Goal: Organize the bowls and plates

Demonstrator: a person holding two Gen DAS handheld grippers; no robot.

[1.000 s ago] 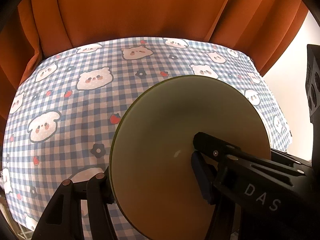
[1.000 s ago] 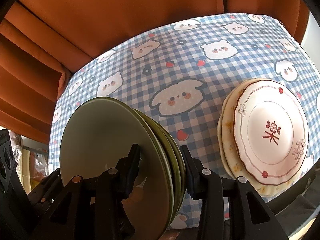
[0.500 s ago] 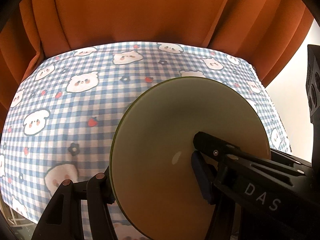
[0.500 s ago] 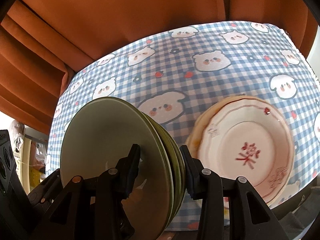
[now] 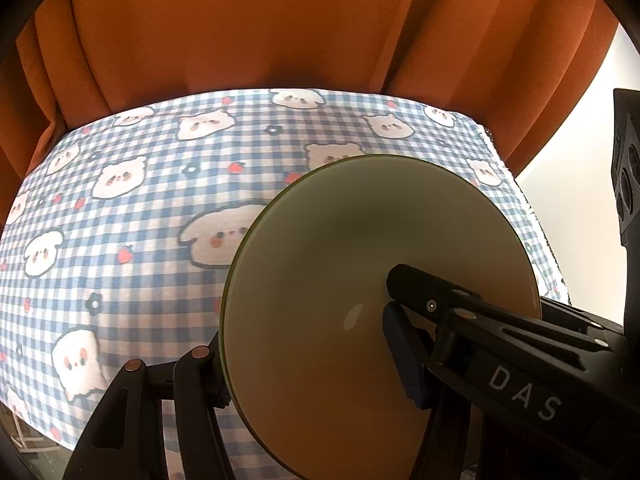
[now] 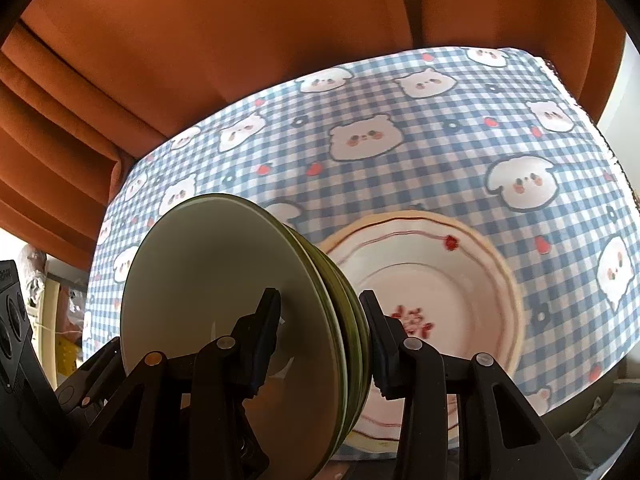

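Observation:
My left gripper [image 5: 304, 344] is shut on the rim of a stack of green plates [image 5: 360, 264], held on edge above the checked tablecloth; only the cream-green face of the nearest plate shows here. My right gripper [image 6: 320, 332] is shut on the same stack of green plates [image 6: 224, 280], whose stacked edges show between its fingers. Below and right of the stack, a white plate with red flower print [image 6: 432, 280] lies on a cream plate on the table.
The blue checked tablecloth with bear print [image 5: 120, 220] covers the table [image 6: 440, 152]. An orange curtain [image 5: 280, 32] hangs behind the far edge. The table's right edge [image 6: 616, 168] drops off near a white wall.
Both grippers have carried the green stack to the right, towards the flower plates. In the right wrist view the flower plates have shifted from the right side to just behind the stack.

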